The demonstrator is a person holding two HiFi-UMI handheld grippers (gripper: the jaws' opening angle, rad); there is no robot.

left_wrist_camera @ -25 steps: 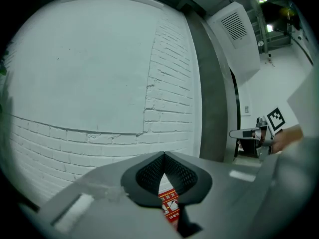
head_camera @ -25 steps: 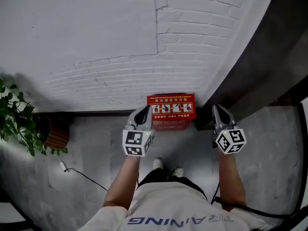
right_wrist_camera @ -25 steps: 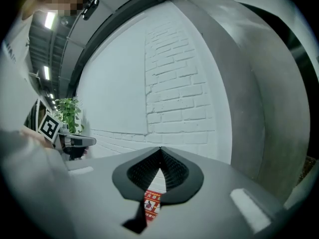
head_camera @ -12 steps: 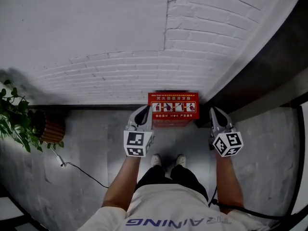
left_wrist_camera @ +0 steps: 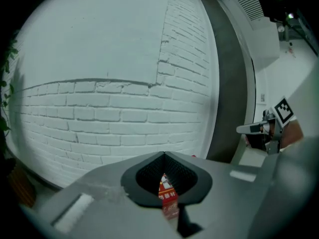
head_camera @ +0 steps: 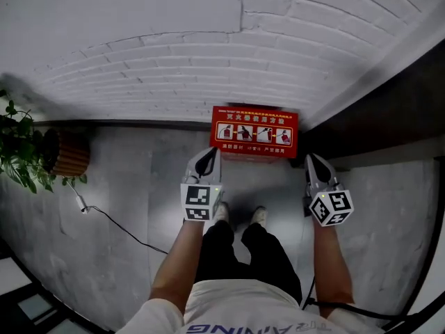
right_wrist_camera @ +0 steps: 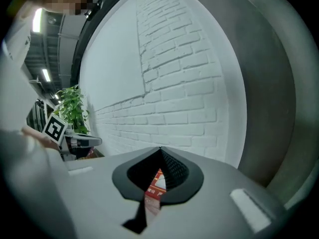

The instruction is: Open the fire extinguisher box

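Closest in, the person's shoes (head_camera: 221, 214) stand on the concrete floor (head_camera: 153, 179), toes toward 12 o'clock. Just ahead of them both tools are held out level. The left gripper (head_camera: 211, 156) has its jaws pressed together at the tips with nothing between them. The right gripper (head_camera: 311, 161) is likewise closed and empty. Through the slit behind each pair of tips shows a sliver of red.

That red is the fire extinguisher box (head_camera: 255, 132), sitting on the floor at 12 o'clock. It is a short way beyond the left tips and well apart from the right ones, with its back against the white brick wall (head_camera: 174, 68). Its top carries a row of pictograms. No latch or handle can be made out in any view.

The main hazard, as I judge it, is arriving with closed jaws and no known purchase. Prodding the lid or tugging the wrong edge would slide or tip the box rather than open it. If the lid hinges at the back, the wall may stop it partway.

At 2 o'clock a dark pillar (head_camera: 375, 110) stands near the right gripper, and a wide reach could knock it. A cable (head_camera: 128, 229) trails across the floor at 9 o'clock, a snag for a sidestep, and a potted plant (head_camera: 17, 155) stands beyond at 10 o'clock.
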